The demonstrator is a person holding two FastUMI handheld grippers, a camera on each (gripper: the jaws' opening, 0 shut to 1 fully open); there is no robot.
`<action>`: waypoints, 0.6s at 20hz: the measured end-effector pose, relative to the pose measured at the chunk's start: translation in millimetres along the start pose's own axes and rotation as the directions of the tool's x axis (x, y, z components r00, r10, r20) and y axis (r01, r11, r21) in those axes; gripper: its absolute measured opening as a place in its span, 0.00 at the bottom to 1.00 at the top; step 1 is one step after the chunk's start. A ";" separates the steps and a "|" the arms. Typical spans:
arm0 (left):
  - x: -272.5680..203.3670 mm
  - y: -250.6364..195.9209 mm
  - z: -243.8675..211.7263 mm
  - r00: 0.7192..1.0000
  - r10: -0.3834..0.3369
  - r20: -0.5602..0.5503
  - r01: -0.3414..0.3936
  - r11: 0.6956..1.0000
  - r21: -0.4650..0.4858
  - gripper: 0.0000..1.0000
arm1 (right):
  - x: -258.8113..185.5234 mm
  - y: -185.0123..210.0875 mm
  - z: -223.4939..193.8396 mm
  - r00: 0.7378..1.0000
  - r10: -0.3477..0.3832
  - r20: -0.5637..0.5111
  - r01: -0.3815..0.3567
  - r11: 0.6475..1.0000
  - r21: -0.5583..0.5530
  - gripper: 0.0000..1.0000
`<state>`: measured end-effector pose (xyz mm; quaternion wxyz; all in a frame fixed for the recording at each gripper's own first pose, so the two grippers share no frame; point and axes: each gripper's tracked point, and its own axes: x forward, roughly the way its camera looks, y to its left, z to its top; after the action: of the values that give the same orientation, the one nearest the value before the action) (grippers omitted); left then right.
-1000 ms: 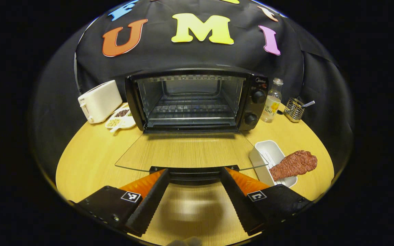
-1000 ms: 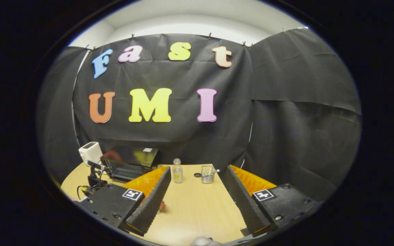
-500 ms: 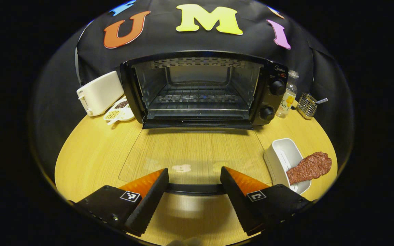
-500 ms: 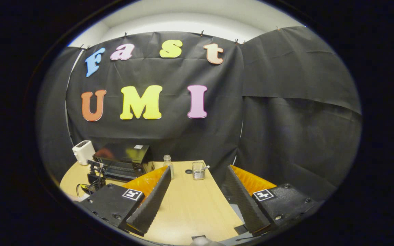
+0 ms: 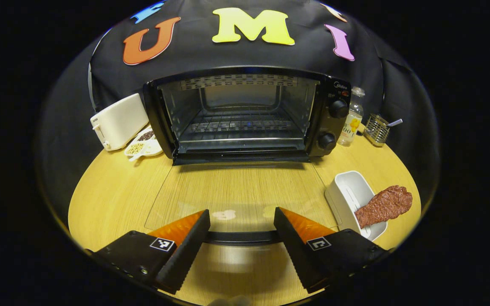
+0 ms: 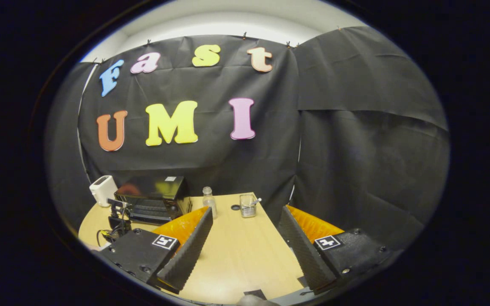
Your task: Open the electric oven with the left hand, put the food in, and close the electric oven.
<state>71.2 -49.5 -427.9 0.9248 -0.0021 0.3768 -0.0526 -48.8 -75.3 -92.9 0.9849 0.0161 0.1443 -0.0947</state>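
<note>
Wooden table (image 5: 113, 191) | electric oven (image 5: 245, 114) at back, glass door (image 5: 240, 197) dropped flat | left gripper (image 5: 241, 221) spread, straddling door handle (image 5: 241, 238), contact unclear | meat (image 5: 383, 206) on white tray (image 5: 347, 193), partly overhanging | right gripper (image 6: 243, 231) spread, empty

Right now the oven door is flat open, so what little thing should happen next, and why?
Probably the right gripper, open over bare table, should swing toward the meat on the white tray. The oven gapes, its glass door lies flat, and its rack is bare.
</note>
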 end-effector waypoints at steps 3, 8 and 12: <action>-19.6 5.3 18.1 0.997 -0.015 0.072 0.015 1.000 0.008 0.97 | 10.6 5.9 -5.3 1.000 0.010 -0.010 -0.010 1.000 -0.013 1.00; -87.3 26.5 64.0 0.973 -0.034 0.229 0.014 0.996 0.088 0.97 | 40.9 23.1 -27.3 0.997 0.044 -0.064 -0.044 0.999 -0.006 1.00; -150.5 35.8 99.2 0.941 -0.071 0.331 0.022 0.989 0.147 0.97 | 73.9 48.0 -50.0 0.986 0.117 -0.119 -0.118 0.993 -0.008 1.00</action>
<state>36.8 -2.6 -253.6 0.9717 0.0456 0.2093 -0.0999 15.8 -38.6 -161.8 0.9785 0.0225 0.2022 -0.0342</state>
